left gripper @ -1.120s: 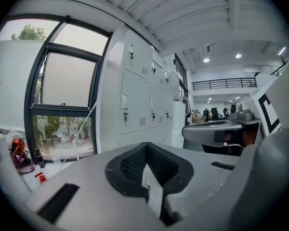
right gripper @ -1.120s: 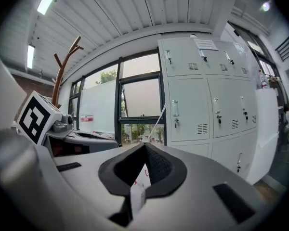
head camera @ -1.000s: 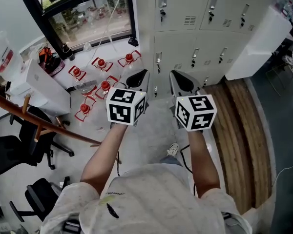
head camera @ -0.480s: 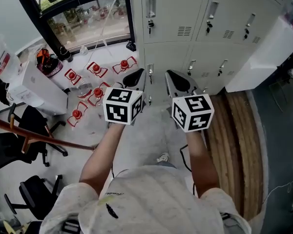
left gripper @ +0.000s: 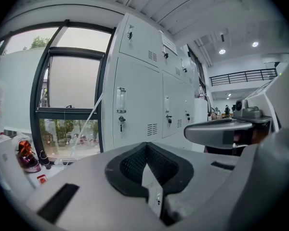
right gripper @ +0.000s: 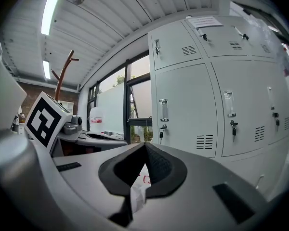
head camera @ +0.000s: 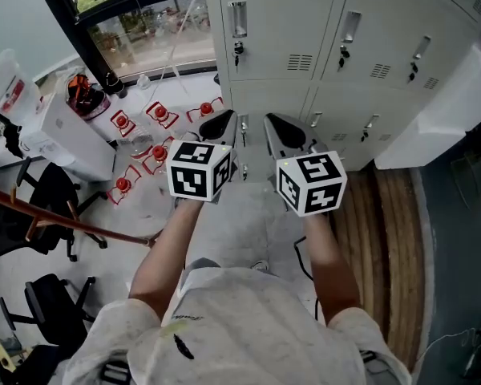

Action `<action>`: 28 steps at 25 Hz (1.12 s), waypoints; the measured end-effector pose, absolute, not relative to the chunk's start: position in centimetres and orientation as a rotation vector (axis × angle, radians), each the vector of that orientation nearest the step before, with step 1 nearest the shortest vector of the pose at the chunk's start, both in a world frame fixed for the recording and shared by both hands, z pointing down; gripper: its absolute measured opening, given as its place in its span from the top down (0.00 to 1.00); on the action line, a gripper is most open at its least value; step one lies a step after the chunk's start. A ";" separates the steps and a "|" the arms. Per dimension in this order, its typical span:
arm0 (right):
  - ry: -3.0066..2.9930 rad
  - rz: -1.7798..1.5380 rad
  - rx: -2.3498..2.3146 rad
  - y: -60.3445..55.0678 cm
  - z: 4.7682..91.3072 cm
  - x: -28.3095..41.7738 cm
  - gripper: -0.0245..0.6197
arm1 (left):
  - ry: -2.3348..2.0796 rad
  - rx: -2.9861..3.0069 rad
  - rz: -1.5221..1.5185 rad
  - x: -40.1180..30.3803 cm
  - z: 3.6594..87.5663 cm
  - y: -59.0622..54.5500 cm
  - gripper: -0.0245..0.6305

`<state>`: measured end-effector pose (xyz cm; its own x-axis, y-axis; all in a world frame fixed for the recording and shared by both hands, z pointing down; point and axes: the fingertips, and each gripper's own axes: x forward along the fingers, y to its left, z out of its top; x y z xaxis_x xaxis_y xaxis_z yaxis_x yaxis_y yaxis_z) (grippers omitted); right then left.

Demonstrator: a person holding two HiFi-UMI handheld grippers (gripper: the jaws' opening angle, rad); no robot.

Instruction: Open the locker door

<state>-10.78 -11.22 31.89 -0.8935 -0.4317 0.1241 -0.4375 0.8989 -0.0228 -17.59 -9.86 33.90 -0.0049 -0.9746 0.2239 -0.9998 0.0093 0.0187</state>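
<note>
A bank of pale grey lockers (head camera: 321, 46) fills the top of the head view. The nearest upper door (head camera: 272, 30) carries a clear handle (head camera: 238, 14) with a key below it, and all doors are closed. My left gripper (head camera: 223, 125) and right gripper (head camera: 279, 128) are held side by side, level, pointing at the lockers from a distance. Both are shut with nothing between the jaws. In the left gripper view the left gripper (left gripper: 147, 147) faces a door handle (left gripper: 121, 100). From the right gripper (right gripper: 145, 147), two handled doors (right gripper: 183, 112) stand ahead.
Several red-capped items (head camera: 156, 152) lie on the floor left of the lockers, below a window (head camera: 144, 26). A white box (head camera: 64, 139) and black office chairs (head camera: 44, 203) stand at the left. A wooden floor strip (head camera: 385, 231) and a white panel (head camera: 445, 115) are at the right.
The lockers have drawn closer and larger in the head view as the person stepped toward them. Both grippers moved forward together and stayed shut.
</note>
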 end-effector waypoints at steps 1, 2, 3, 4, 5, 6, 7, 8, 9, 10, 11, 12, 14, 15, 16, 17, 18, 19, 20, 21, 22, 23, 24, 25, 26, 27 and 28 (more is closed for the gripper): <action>-2.954 0.080 0.662 -11.4 31.9 -10.9 0.96 | -2.108 2.074 0.219 -17.7 34.0 -10.0 0.96; -2.961 0.084 0.649 -11.6 31.9 -11.0 0.96 | -2.114 2.064 0.222 -17.8 34.1 -10.1 0.96; -2.970 0.087 0.639 -11.9 31.8 -11.1 0.96 | -2.120 2.056 0.223 -17.9 34.1 -10.2 0.96; -2.980 0.090 0.633 -12.1 31.7 -11.2 0.96 | -2.125 2.050 0.223 -18.0 34.1 -10.4 0.96; -2.989 0.093 0.627 -12.4 31.5 -11.4 0.96 | -2.132 2.045 0.221 -18.1 34.1 -10.5 0.96; -2.997 0.095 0.620 -12.7 31.4 -11.6 0.96 | -2.139 2.039 0.217 -18.3 34.0 -10.6 0.96; -3.006 0.097 0.609 -12.8 31.3 -11.9 0.96 | -2.149 2.031 0.212 -18.6 34.0 -10.8 0.96; -3.013 0.095 0.596 -13.0 31.2 -12.2 0.96 | -2.158 2.021 0.208 -19.0 34.0 -10.9 0.96; -3.019 0.092 0.584 -13.1 31.1 -12.5 0.96 | -2.166 2.012 0.204 -19.3 34.1 -11.0 0.96; -3.023 0.088 0.574 -13.3 31.1 -12.8 0.96 | -2.173 2.003 0.203 -19.6 34.2 -11.2 0.96; -3.026 0.086 0.566 -13.6 31.1 -13.2 0.96 | -2.177 1.997 0.202 -19.9 34.3 -11.4 0.96; -3.029 0.084 0.557 -13.9 31.0 -13.6 0.96 | -2.182 1.990 0.200 -20.3 34.4 -11.7 0.96; -3.038 0.074 0.540 -14.5 30.8 -14.6 0.96 | -2.194 1.977 0.189 -21.3 34.4 -12.4 0.96; -3.043 0.064 0.532 -14.8 30.7 -15.1 0.96 | -2.201 1.971 0.181 -21.8 34.4 -12.8 0.96; -3.047 0.052 0.526 -15.1 30.6 -15.6 0.96 | -2.208 1.966 0.173 -22.4 34.4 -13.2 0.96; -3.051 0.041 0.520 -15.4 30.4 -16.2 0.96 | -2.214 1.962 0.164 -22.9 34.4 -13.8 0.96; -3.054 0.032 0.515 -15.9 30.3 -16.7 0.96 | -2.220 1.959 0.155 -23.5 34.3 -14.4 0.96; -3.057 0.027 0.510 -16.4 30.2 -17.2 0.96 | -2.225 1.959 0.145 -24.0 34.2 -15.0 0.96; -3.061 0.026 0.505 -17.0 30.1 -17.8 0.96 | -2.229 1.960 0.137 -24.6 34.0 -15.7 0.96; -3.064 0.025 0.503 -17.6 29.9 -18.4 0.96 | -2.232 1.963 0.129 -25.2 33.8 -16.4 0.96; -3.066 0.024 0.504 -18.3 29.7 -19.0 0.96 | -2.234 1.967 0.121 -25.7 33.6 -17.0 0.96; -3.068 0.020 0.508 -19.0 29.4 -19.6 0.96 | -2.234 1.969 0.114 -26.4 33.4 -17.7 0.96; -3.070 0.015 0.512 -19.6 29.2 -20.2 0.96 | -2.234 1.970 0.108 -27.0 33.3 -18.2 0.96; -3.071 0.009 0.515 -20.2 29.0 -20.8 0.96 | -2.233 1.970 0.105 -27.7 33.2 -18.8 0.96; -3.071 0.003 0.519 -20.7 28.8 -21.4 0.96 | -2.231 1.969 0.104 -28.3 33.1 -19.3 0.96; -3.072 -0.003 0.526 -21.2 28.6 -22.0 0.96 | -2.229 1.969 0.106 -28.9 33.1 -19.8 0.96; -3.073 -0.008 0.533 -21.7 28.3 -22.5 0.96 | -2.224 1.971 0.110 -29.5 33.0 -20.3 0.96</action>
<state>-22.53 -21.74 28.32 -0.9414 -0.3366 0.0216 -0.3365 0.9416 0.0091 -29.48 -20.29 33.01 -0.1133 -0.9783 0.1734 -0.9907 0.1246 0.0555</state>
